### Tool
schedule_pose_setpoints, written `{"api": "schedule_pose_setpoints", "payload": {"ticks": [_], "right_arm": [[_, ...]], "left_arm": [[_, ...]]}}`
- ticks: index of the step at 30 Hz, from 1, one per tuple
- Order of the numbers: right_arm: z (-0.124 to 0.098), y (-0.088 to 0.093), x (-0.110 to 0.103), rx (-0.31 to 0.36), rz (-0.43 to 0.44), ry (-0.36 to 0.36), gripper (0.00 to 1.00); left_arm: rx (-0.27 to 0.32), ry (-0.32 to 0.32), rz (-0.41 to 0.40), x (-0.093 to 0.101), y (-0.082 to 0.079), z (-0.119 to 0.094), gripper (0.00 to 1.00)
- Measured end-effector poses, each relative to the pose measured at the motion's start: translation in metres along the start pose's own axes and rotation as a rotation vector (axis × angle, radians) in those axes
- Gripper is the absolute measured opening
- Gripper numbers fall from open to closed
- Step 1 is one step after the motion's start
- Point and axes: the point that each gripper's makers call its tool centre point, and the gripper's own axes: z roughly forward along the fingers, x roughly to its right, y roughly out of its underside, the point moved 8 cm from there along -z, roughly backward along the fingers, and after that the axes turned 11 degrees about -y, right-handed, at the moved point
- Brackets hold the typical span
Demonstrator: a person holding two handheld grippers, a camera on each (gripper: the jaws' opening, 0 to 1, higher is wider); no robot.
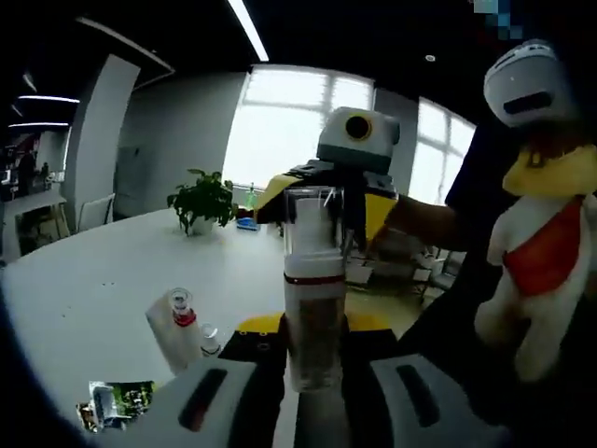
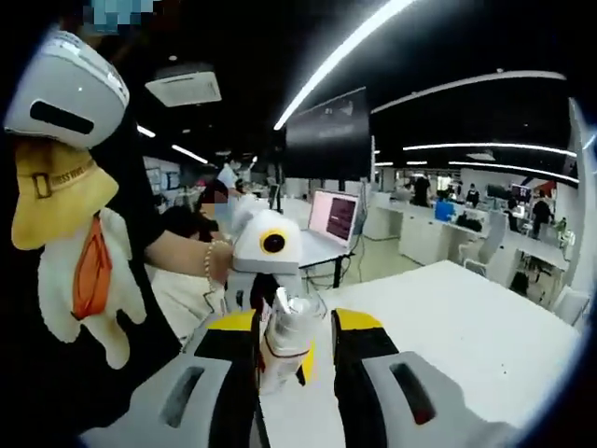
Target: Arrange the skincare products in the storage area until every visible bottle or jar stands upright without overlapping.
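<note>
A clear-capped pump bottle [image 1: 313, 289] is held upright in mid-air above the white bench [image 1: 84, 289], pinched between the closed jaws of the left hand-held gripper [image 1: 312, 397] and also of the right hand-held gripper [image 2: 284, 373], apparently for a handover. A second bottle [image 1: 177, 327] is seen tilted near the bench edge, beside a small packet [image 1: 117, 401]; it is judged not yet properly stood.

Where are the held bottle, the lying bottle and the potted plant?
held bottle [image 1: 312, 317], left gripper view, on its white body
lying bottle [image 1: 171, 327], left gripper view, on its pale side
potted plant [image 1: 203, 198], left gripper view, on its leaves
</note>
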Motion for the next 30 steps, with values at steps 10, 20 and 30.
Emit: {"api": "schedule_pose_setpoints", "payload": {"ticks": [10,20,30], "right_arm": [[0.006,0.004,-0.010,-0.172,-0.053,-0.112,0.22],[0.000,0.013,0.003,-0.288,-0.095,-0.144,0.19],[0.004,0.033,0.014,-0.413,-0.125,-0.152,0.19]], "left_arm": [[-0.041,0.047,0.080,0.018,0.002,0.019,0.25],[-0.127,-0.014,0.176,0.008,0.007,0.031,0.27],[-0.233,-0.100,0.320,-0.004,0.019,0.037,0.25]]}}
